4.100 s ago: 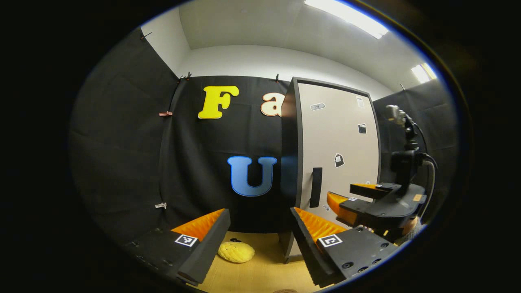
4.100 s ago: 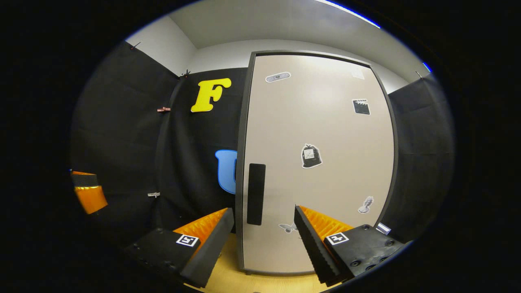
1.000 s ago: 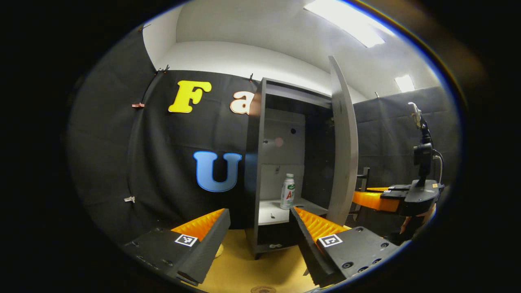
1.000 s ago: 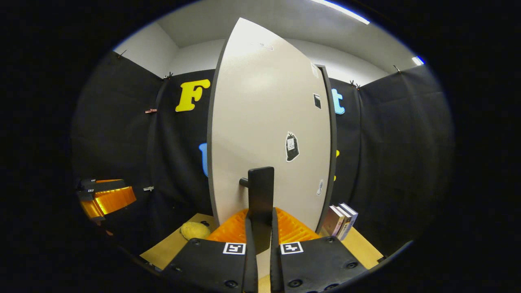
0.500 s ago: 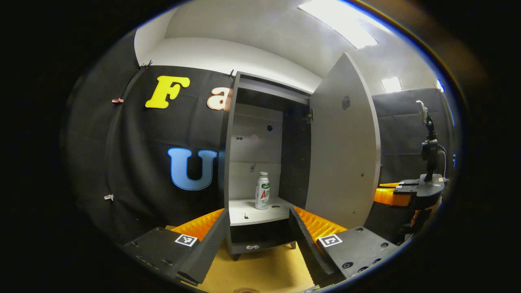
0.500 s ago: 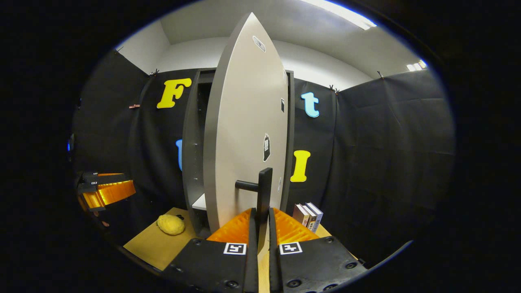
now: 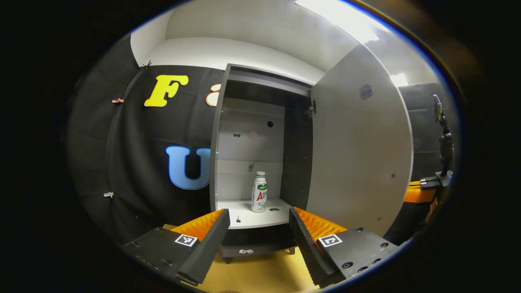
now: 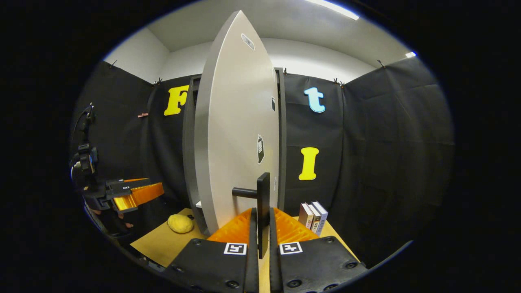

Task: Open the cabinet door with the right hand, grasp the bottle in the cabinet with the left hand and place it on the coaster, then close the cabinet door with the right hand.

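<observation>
The bottle (image 7: 259,192) is seen standing upright on the pale shelf (image 7: 252,217) inside the cabinet (image 7: 260,93), toward the right half of the shelf and apart from the walls. A small dark mark lies on the shelf just beside its base, and a small dark peg stands near the shelf's front edge.

The cabinet door (image 8: 236,134) is swung well open. Its handle (image 8: 263,203) is clamped between the fingers of the right gripper (image 8: 260,238). The left gripper (image 7: 256,234) is held spread and empty, aimed at the shelf, with the bottle lying ahead between its fingers but well short of them.

Risks, as judged: the bottle is tall and narrow, so a finger striking it off-centre could tip it or push it against the back panel. The opening is narrow, and a widely spread gripper could catch the cabinet's left edge or the door. If the handle is let go too early, the door may drift back into the left gripper's path.

The coaster cannot be clearly identified, so the placement spot is unconfirmed.

The cabinet is seen resting on a light wooden counter (image 8: 163,242). A yellow knobbly object (image 8: 181,224) lies on it left of the door, and several books (image 8: 312,217) stand to the right. The room is enclosed by black cloth under a white ceiling with strip lights.
</observation>
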